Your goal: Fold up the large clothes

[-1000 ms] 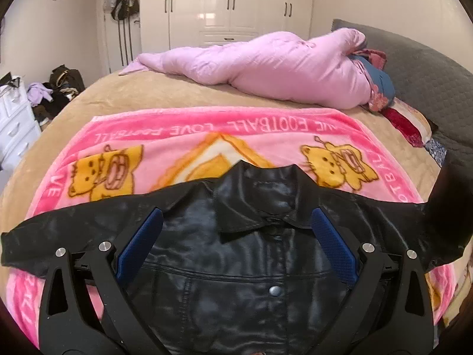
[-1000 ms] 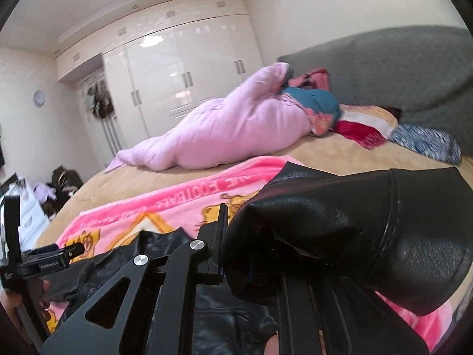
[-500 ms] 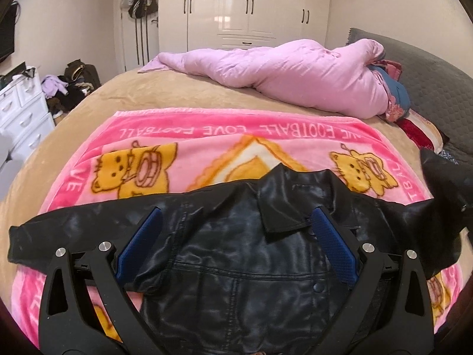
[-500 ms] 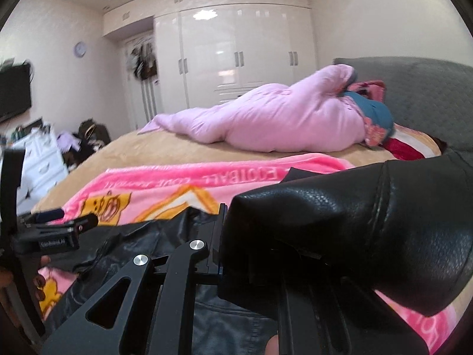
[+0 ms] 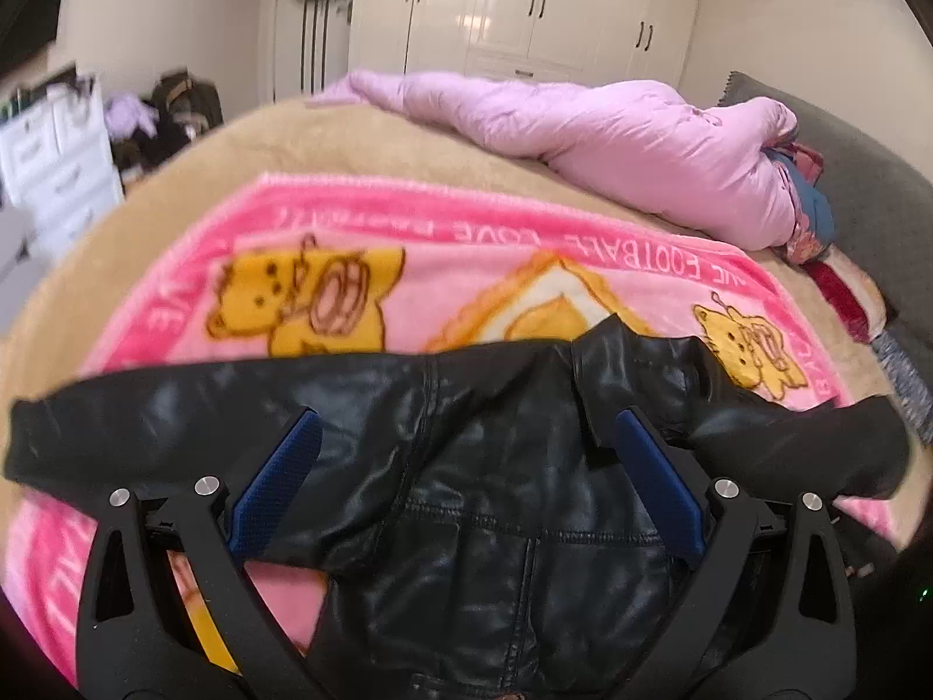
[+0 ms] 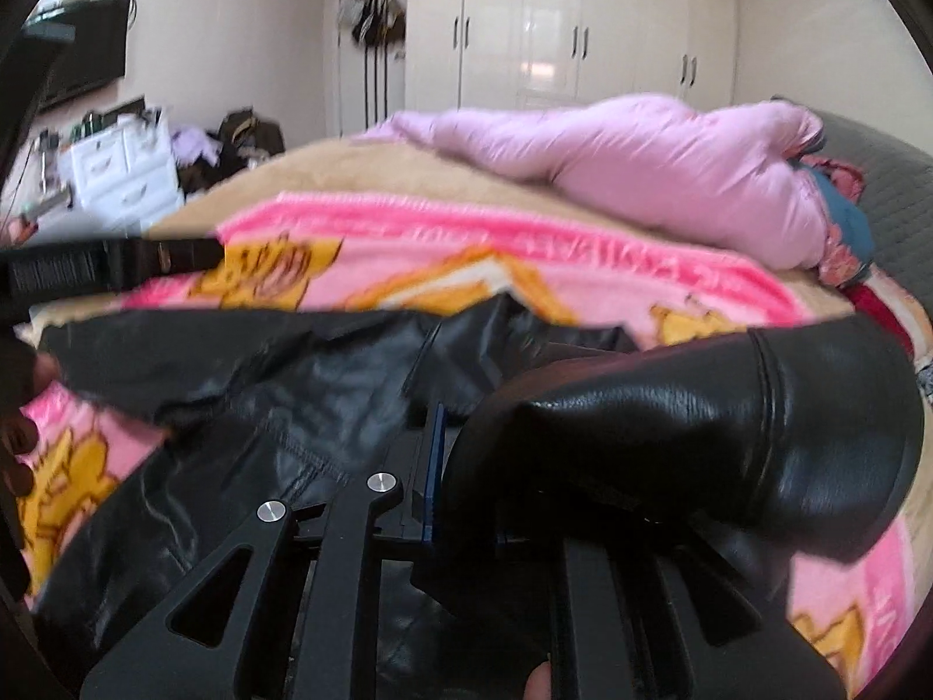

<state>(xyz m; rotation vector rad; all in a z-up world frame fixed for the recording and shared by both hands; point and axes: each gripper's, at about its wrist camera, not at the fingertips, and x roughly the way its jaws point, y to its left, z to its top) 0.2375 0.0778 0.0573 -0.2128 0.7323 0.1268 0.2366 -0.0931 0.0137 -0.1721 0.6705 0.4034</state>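
Observation:
A black leather jacket (image 5: 495,496) lies front up on a pink cartoon blanket (image 5: 466,245), with its left sleeve stretched out flat. My left gripper (image 5: 463,429) hovers open over the jacket's chest, its blue pads (image 5: 280,484) astride the shoulder and collar, gripping nothing. My right gripper (image 6: 484,466) has the jacket's right sleeve cuff (image 6: 729,426) between its jaws, lifted over the body (image 6: 262,408); the jaws are opening. One blue pad (image 6: 434,455) shows and the other finger is hidden by the sleeve. That sleeve (image 5: 816,455) appears at the right of the left wrist view.
The blanket lies on a tan bed (image 5: 262,146). A rolled pink duvet (image 5: 612,134) and pillows lie at the far side by a grey headboard (image 5: 863,186). White wardrobes (image 5: 525,6) stand behind, white drawers (image 5: 52,163) to the left. A hand (image 6: 17,408) shows at the left edge.
My right gripper has carried the sleeve cuff down and leftward over the jacket body while rolling. My left gripper has slid left, so the collar now sits by its right finger.

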